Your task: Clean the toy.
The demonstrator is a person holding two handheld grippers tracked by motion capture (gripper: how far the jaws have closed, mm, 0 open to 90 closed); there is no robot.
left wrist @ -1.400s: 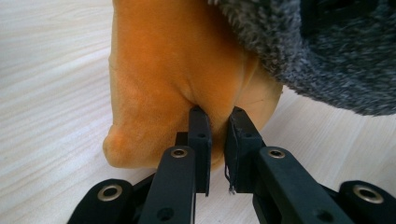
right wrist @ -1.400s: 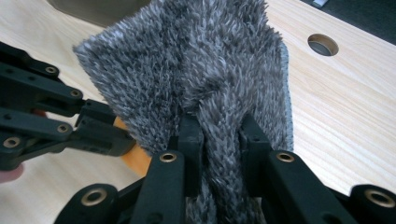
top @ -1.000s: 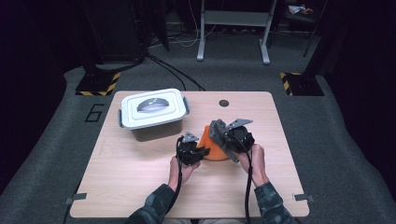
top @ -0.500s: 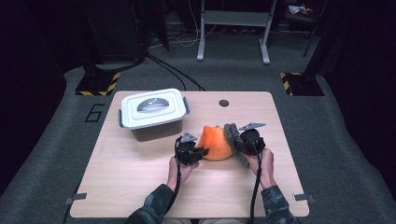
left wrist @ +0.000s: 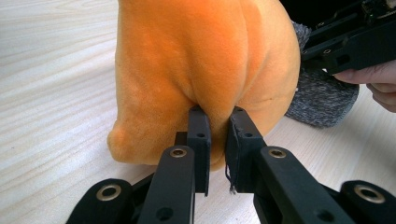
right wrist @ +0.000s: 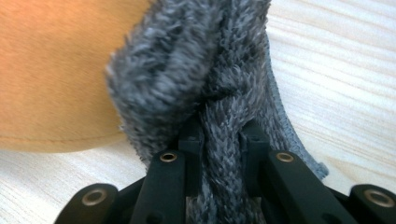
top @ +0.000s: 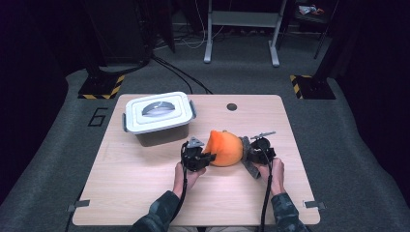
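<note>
An orange plush piece [top: 225,147] lies on the wooden table [top: 145,179] between my two grippers. My left gripper [top: 205,157] is shut on a fold of the orange plush [left wrist: 201,60] at its left end, its jaws [left wrist: 218,126] pinching the fabric. A grey fuzzy cloth [top: 247,160] sits against the plush's right end. My right gripper [top: 251,153] is shut on a strand of that grey fuzzy cloth [right wrist: 210,70], with the pinch between its jaws [right wrist: 223,135]. Whether the grey cloth is joined to the orange plush [right wrist: 56,70] I cannot tell.
A white lidded plastic box [top: 157,116] stands at the table's back left. A small dark round hole [top: 232,107] sits near the far edge. In the left gripper view the right gripper [left wrist: 355,42] and a person's fingers [left wrist: 373,79] show beyond the grey cloth [left wrist: 320,100].
My right gripper has moved right and down toward the table with the grey cloth, uncovering more of the orange plush. The left gripper has stayed put.
</note>
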